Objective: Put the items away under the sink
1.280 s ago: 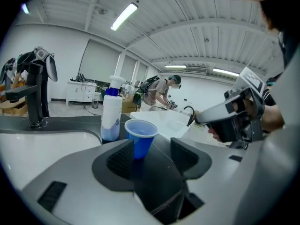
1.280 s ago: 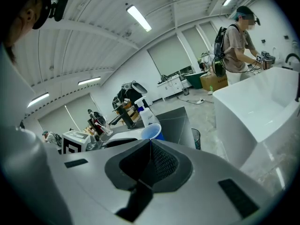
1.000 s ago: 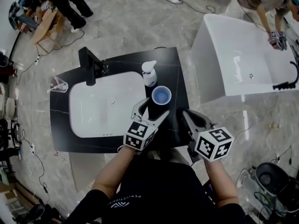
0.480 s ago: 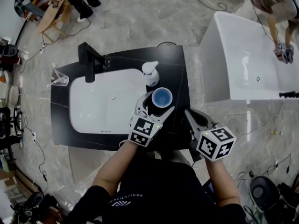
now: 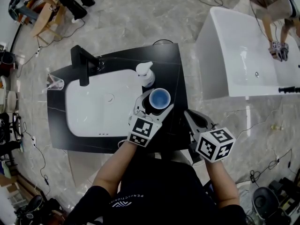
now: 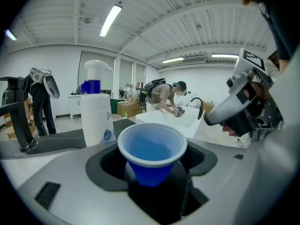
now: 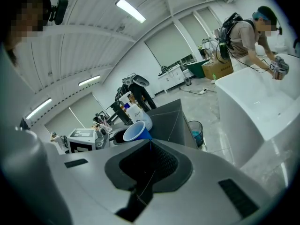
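A blue plastic cup (image 5: 159, 98) sits between the jaws of my left gripper (image 5: 155, 103) at the right side of the black vanity top (image 5: 176, 74); the gripper is shut on it. In the left gripper view the cup (image 6: 152, 146) fills the gap between the jaws, and in the right gripper view the cup (image 7: 136, 131) leans to one side. Just behind the cup stands a white pump soap bottle (image 5: 145, 73) (image 6: 96, 109). My right gripper (image 5: 190, 116) hangs off the vanity's right front corner, shut and holding nothing, its jaws meeting in a line (image 7: 149, 142).
A white basin (image 5: 98, 104) with a black faucet (image 5: 82, 64) takes up the vanity's left and middle. A clear glass holder (image 5: 55, 82) stands at its far left corner. A white bathtub (image 5: 234, 55) is to the right, with a person (image 5: 272, 13) bending over it.
My left gripper moved forward until the blue cup sat between its jaws, and they closed on it. The right gripper has stayed at the vanity's corner.
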Demonstrator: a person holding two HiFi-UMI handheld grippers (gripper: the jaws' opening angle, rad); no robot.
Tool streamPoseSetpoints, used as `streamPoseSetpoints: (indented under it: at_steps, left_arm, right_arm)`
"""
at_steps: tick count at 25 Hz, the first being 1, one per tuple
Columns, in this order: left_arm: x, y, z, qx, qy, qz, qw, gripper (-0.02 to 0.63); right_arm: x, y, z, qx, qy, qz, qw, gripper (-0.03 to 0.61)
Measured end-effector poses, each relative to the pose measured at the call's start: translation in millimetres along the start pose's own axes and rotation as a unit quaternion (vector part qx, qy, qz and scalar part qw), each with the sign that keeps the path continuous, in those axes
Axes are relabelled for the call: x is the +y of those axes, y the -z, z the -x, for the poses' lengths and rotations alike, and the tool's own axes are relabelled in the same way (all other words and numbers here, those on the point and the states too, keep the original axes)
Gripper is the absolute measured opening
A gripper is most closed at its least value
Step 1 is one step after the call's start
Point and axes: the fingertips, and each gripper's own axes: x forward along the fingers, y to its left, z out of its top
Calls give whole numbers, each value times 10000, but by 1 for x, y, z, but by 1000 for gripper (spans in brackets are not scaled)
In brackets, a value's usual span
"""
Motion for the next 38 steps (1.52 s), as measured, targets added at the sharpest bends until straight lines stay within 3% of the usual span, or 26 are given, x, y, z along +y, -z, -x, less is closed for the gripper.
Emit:
streamPoseSetpoints:
  at_steps: [7, 13, 28, 38]
  left_arm:
    - [-2, -9, 12, -117, 87, 152, 9998, 325]
    - [-7, -10, 30, -137, 456, 422, 9980, 318]
    - [-8, 5, 107, -93, 1003, 298, 9945, 314]
    - [-7, 32, 184, -99, 1295, 16, 9915, 314]
  right_arm:
    - [5, -1, 0, -17, -10, 31, 10000, 35]
    - [24, 2, -4, -65, -26, 116, 9999, 35]
    - [97, 30, -6, -282, 223, 276, 9990, 35]
    - [160, 78, 1, -550, 528, 196, 9969, 35]
